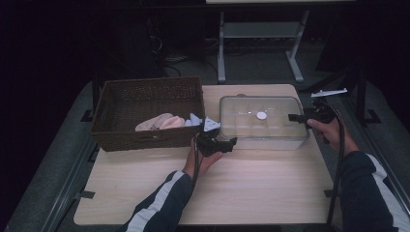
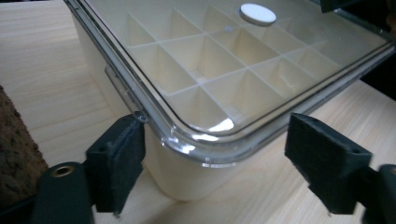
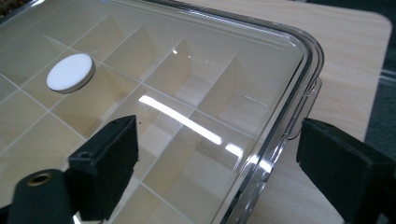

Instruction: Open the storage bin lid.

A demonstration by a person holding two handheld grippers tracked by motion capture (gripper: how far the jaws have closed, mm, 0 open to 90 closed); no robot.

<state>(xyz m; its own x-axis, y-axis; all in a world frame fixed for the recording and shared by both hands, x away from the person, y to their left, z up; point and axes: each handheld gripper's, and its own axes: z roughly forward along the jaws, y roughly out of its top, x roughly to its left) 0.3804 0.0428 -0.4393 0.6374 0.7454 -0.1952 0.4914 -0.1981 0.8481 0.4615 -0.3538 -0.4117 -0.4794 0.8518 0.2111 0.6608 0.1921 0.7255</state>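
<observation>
Dim room surrounds a pale wooden counter (image 1: 251,188), with grey frame legs on the floor behind it. On the counter's left part stands a dark woven basket (image 1: 145,140) holding pinkish and pale blue cloth items (image 1: 169,121). Just to its right sits a cream compartment box (image 1: 263,137) under a clear lid (image 1: 241,107); a white round disc (image 1: 261,115) lies in the middle of the lid, and the grid of dividers shows through it.

The left hand-held gripper (image 1: 231,143) hovers at the box's near left corner, between basket and box. In the left gripper view its two black jaws stand apart, one on each side of that rounded corner (image 2: 205,144) of lid and box; one pad is very close to the lid's rim, but I cannot tell whether it touches. Nothing is clamped.

The right hand-held gripper (image 1: 293,117) reaches in from the right, level with the lid at the box's right end. In the right gripper view its jaws stand wide apart, one over the lid's top and the other outside the rim (image 3: 308,70), near a small tab on the lid's edge. The pads do not press on the lid.

Both sleeves are dark with white stripes.
</observation>
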